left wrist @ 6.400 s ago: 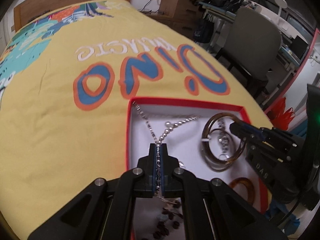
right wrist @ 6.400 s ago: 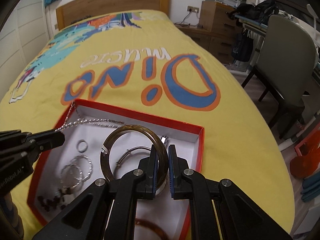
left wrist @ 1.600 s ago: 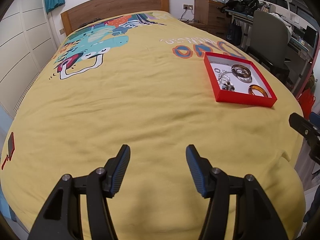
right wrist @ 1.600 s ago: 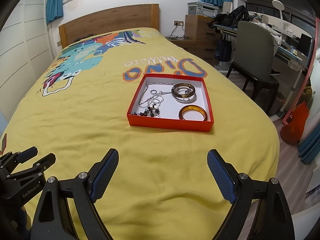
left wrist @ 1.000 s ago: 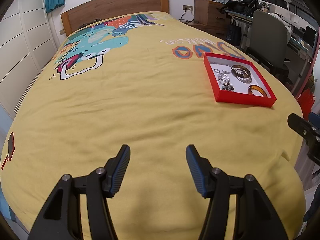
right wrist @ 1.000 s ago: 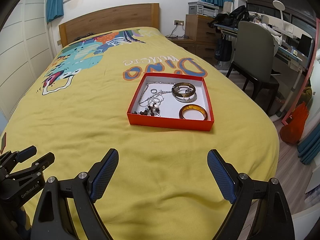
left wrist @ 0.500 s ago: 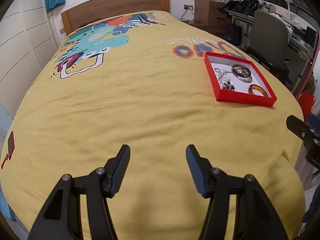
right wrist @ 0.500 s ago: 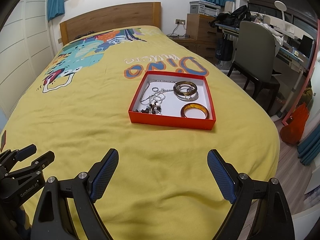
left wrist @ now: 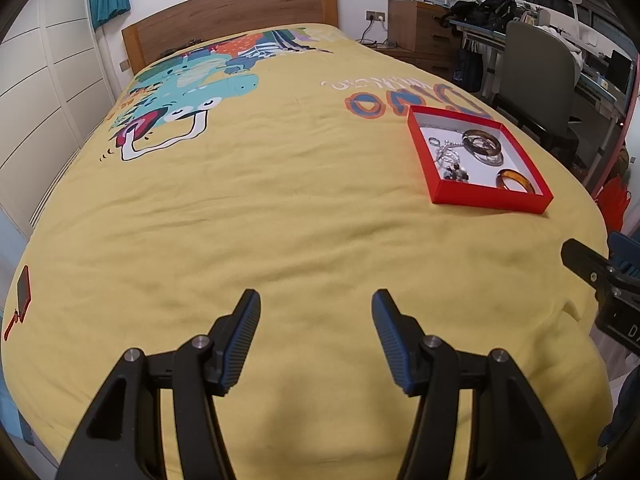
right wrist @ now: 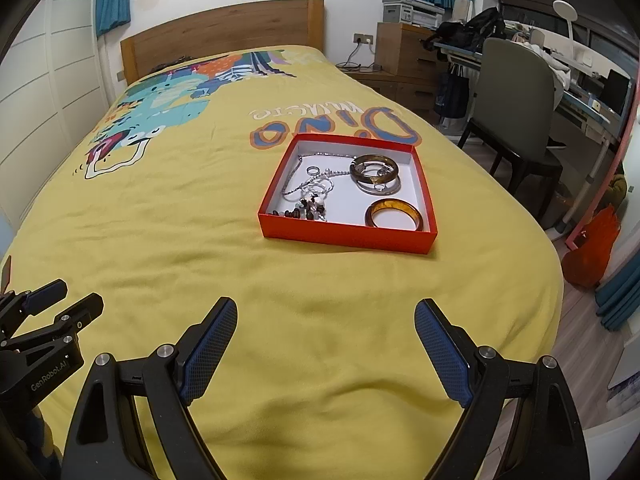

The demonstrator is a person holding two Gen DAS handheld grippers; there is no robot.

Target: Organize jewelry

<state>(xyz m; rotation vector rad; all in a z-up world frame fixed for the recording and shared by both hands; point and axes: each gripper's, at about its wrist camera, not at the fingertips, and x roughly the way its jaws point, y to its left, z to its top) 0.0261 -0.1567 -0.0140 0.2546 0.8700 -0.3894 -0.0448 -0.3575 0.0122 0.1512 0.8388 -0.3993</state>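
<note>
A red tray point(right wrist: 344, 237) with a white floor lies on the yellow bedspread point(right wrist: 200, 208). In it lie a silver chain point(right wrist: 308, 176), dark beads point(right wrist: 298, 211), a dark bangle point(right wrist: 374, 168) and an amber bangle point(right wrist: 394, 213). The tray also shows at the right in the left wrist view point(left wrist: 488, 201). My left gripper point(left wrist: 316, 308) is open and empty, low over the bed's near end. My right gripper point(right wrist: 326, 320) is open wide and empty, well short of the tray.
A wooden headboard point(right wrist: 224, 36) stands at the far end. A grey chair point(right wrist: 516, 92), a desk and drawers stand to the right of the bed. The left gripper's tips point(right wrist: 60, 304) show at the right wrist view's left edge.
6.4 s ago both grippers were shut on jewelry inside the tray. Now both are open, empty and drawn far back. Over the last 1.6 s almost nothing moves.
</note>
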